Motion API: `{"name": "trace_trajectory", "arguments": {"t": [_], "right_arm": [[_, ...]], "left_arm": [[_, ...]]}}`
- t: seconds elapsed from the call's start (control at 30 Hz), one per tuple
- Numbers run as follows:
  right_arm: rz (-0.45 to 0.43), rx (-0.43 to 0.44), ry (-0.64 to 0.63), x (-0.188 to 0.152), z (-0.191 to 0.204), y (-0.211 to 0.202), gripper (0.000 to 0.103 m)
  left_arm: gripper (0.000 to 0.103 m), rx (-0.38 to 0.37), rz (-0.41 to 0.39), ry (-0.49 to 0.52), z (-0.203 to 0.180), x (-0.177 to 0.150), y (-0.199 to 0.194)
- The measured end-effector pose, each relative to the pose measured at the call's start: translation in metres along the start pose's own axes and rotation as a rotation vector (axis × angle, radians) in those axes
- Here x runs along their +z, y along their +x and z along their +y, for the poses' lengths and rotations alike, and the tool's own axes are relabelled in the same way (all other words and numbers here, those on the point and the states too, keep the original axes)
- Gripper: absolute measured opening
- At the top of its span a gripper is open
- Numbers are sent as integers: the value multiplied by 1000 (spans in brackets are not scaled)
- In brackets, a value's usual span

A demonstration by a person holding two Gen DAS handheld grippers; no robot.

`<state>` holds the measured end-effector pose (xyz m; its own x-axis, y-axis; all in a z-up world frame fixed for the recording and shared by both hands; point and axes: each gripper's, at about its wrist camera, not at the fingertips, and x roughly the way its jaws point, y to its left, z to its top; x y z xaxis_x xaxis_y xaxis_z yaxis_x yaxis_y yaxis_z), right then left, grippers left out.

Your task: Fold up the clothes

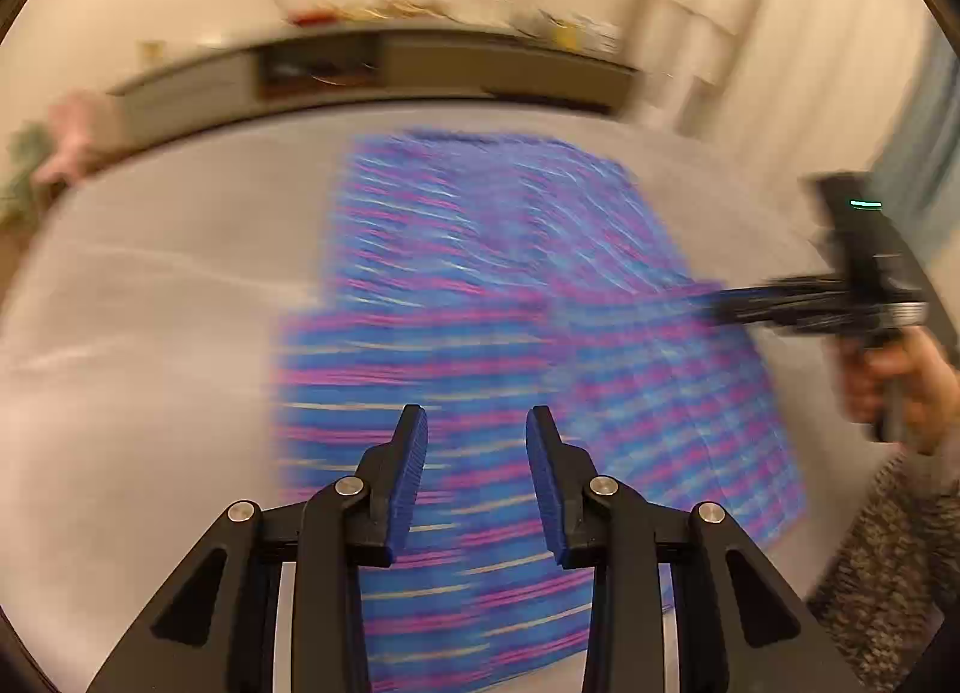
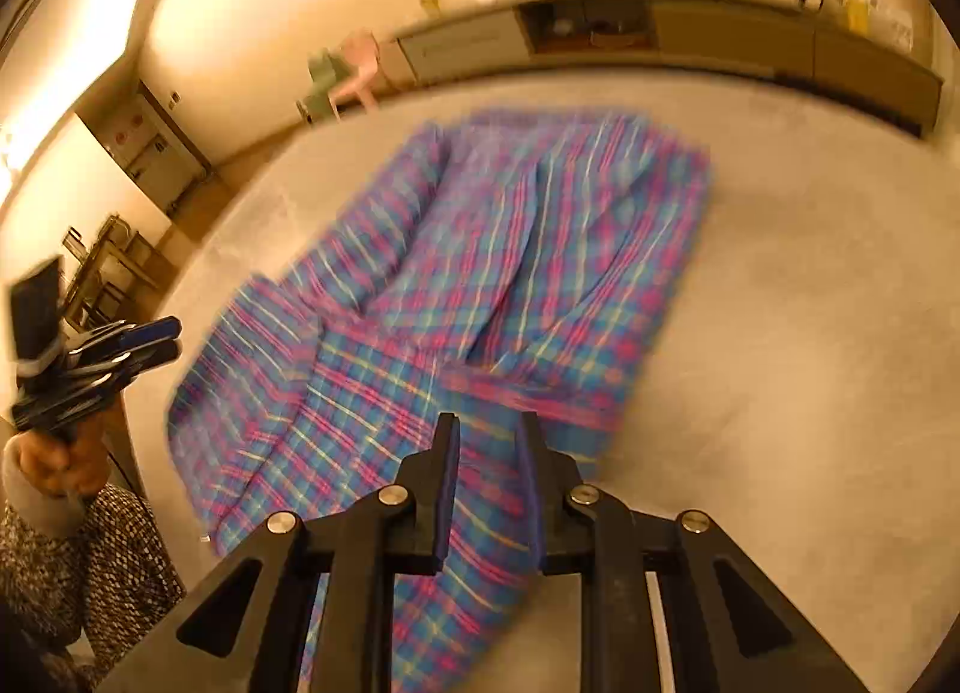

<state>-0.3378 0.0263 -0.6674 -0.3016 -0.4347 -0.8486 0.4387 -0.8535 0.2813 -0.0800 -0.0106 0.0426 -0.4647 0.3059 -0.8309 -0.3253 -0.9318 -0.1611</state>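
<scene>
**Loose layers, both tools free of the cloth**

From the left wrist: the left tool (image 1: 477, 423) hangs over the near part of the plaid garment (image 1: 480, 297), its fingers spread well apart with nothing between them. The garment lies on the grey desk (image 1: 150, 333), blurred by motion, so its edges are hard to read; it seems to lie in overlapping layers. At the right edge the right tool (image 1: 720, 303) reaches in level with the cloth's side; blur hides whether it touches the cloth. Judging from this, the danger is a blind grab: close down in mid-panel and the left tool could catch one layer only, or all of them, and drag the stack askew.

From the right wrist: the right tool (image 2: 489, 429) shows a plain gap between its fingers, narrower than the left's, and grips nothing. The garment (image 2: 510, 249) is clearer here, partly doubled over, with a flap lying across it and ridged creases running along its length, its near end trailing towards the camera. The left tool (image 2: 156, 342) is held up off to the side, clear of the cloth, in a hand (image 2: 54, 459). Those ridges are the likely trouble: a fold laid over them would set them in. The near end, I'd guess, could slide on the smooth desk if pulled from one side only.
</scene>
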Motion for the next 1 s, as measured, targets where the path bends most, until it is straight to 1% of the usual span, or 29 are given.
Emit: {"name": "trace_trajectory", "arguments": {"t": [0.03,0.07,0.1,0.13,0.17,0.2,0.23,0.27,0.3,0.37,0.4,0.47,0.53,0.57,0.6,0.63,0.7,0.73,0.77,0.8,0.83,0.87,0.93,1.0], "right_arm": [[-8,-31,-38,-6,-1,-1,23],[-20,-68,-89,-12,8,5,36],[10,-87,-109,-17,17,4,38],[29,-94,-113,-22,24,-5,38],[5,-89,-125,-32,28,-23,39],[-23,-79,-136,-44,36,-48,48],[-47,-75,-140,-42,39,-54,55],[-71,-74,-142,-32,39,-49,65],[-94,-77,-139,-19,38,-42,71],[-121,-97,-136,17,33,-24,74],[-131,-118,-134,39,26,-9,75],[-137,-154,-116,81,11,16,76],[-114,-205,-98,116,-8,54,76],[-88,-246,-89,133,-19,82,76],[-59,-273,-76,140,-34,100,76],[-27,-280,-58,147,-43,117,76],[53,-258,-14,156,-56,158,76],[78,-242,-3,156,-61,168,74],[86,-232,-13,153,-59,181,63],[76,-235,-34,152,-56,183,36],[69,-228,-45,151,-52,186,21],[50,-218,-44,148,-45,187,12],[-6,-245,-74,144,-31,182,10],[-85,-271,-131,136,-3,165,8]], "left_arm": [[34,-12,34,25,-9,-1,15],[34,-23,55,53,-17,-5,29],[34,-13,71,83,-24,-8,39],[35,16,80,116,-31,-12,46],[36,25,85,148,-36,-13,49],[37,14,93,169,-38,-13,50],[37,2,102,168,-36,-14,51],[37,-13,105,153,-33,-15,52],[37,-27,107,142,-31,-15,52],[38,-37,109,145,-27,-19,53],[38,-40,108,145,-26,-20,54],[40,-45,109,147,-29,-20,57],[42,-52,109,150,-32,-20,58],[42,-58,108,151,-32,-20,59],[42,-62,108,151,-33,-17,61],[43,-69,107,150,-33,-15,62],[43,-85,105,148,-31,-14,63],[43,-93,104,146,-30,-13,63],[43,-101,103,143,-29,-13,63],[43,-108,104,139,-28,-12,64],[43,-116,105,128,-27,-11,64],[43,-126,107,111,-25,-11,63],[43,-147,110,77,-21,-11,62],[43,-167,114,43,-17,-11,61]]}}
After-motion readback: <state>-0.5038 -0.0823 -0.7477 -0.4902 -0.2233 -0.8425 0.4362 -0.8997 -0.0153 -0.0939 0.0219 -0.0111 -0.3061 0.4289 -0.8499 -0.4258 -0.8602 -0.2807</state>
